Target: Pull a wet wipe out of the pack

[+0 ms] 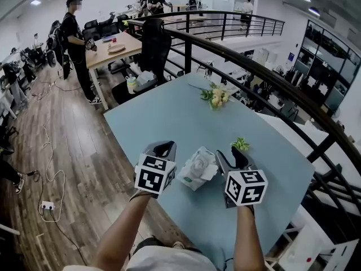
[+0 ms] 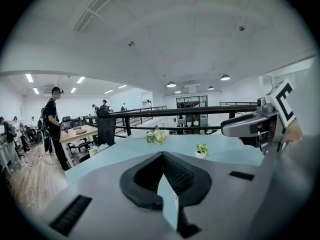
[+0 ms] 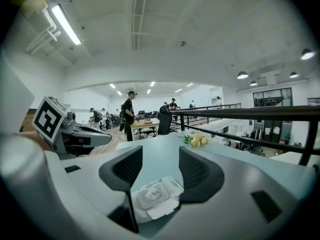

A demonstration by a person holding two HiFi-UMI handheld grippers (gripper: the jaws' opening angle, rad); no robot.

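An open office on a mezzanine, with wooden floor on the left and a black railing [image 1: 265,75] curving past the far and right edges of a pale blue bench [image 1: 169,117]. The wet wipe pack [image 1: 197,169] lies flat on the bench toward its near edge, with a white lid on its upper face. It sits between the two grippers, and neither one touches it. The left gripper [image 1: 164,148] is held just left of the pack. In the left gripper view its jaws [image 2: 162,156] are pressed together at the tips with nothing pinched, and only a wedge of bench shows behind them. The right gripper [image 1: 232,158] is just right of the pack. In its own view the jaws [image 3: 161,159] are spread wide and hold nothing, and the pack [image 3: 152,196] lies on the bench below the gap between them. A small potted plant [image 1: 241,144] stands just beyond the right gripper. A bunch of pale flowers [image 1: 216,96] lies toward the bench's far edge, well apart from the pack. Farther back, a person in dark clothes [image 1: 76,44] stands by a wooden desk [image 1: 115,49], with a black chair [image 1: 153,41] beside it.
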